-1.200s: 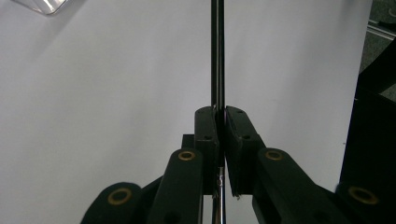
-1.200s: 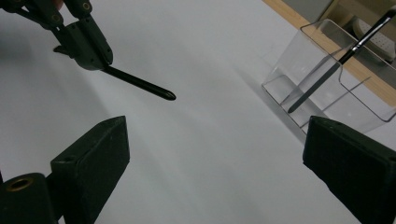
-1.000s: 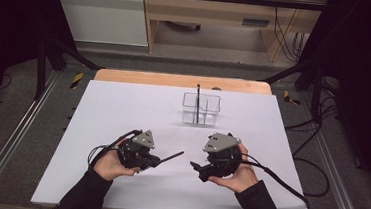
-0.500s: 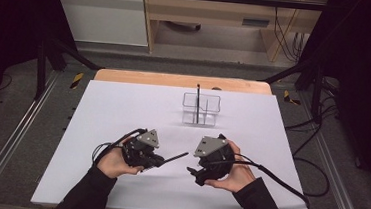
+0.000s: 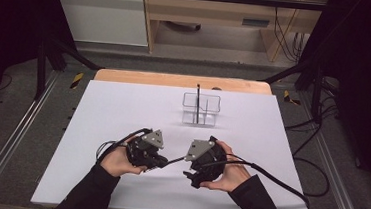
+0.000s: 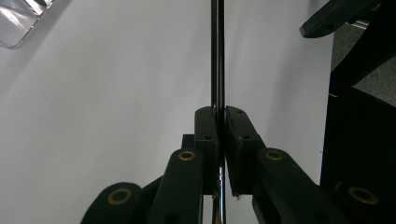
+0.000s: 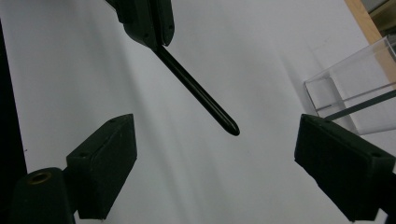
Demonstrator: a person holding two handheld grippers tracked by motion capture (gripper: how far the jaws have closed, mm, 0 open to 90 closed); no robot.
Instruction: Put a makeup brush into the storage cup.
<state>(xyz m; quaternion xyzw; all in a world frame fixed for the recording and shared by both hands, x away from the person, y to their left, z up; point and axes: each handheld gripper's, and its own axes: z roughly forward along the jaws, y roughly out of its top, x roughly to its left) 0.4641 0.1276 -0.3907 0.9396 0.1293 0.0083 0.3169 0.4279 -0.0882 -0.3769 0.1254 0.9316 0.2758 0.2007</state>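
The left gripper (image 5: 161, 162) clamps a thin black pen (image 7: 196, 91) pointing toward the right gripper (image 5: 191, 176), whose jaws stand wide apart, near a clear box (image 5: 201, 109) on the table (image 5: 123, 104)

clear box (image 5: 201, 109) stands toward the table's (image 5: 113, 104) far edge | upright rod (image 5: 198, 101) in the box | left gripper (image 5: 163, 163) nearer than the box, to its left | right gripper (image 5: 191, 177) nearer than the box, just right of the left gripper | pen (image 7: 196, 90) between them, gripped by the left gripper
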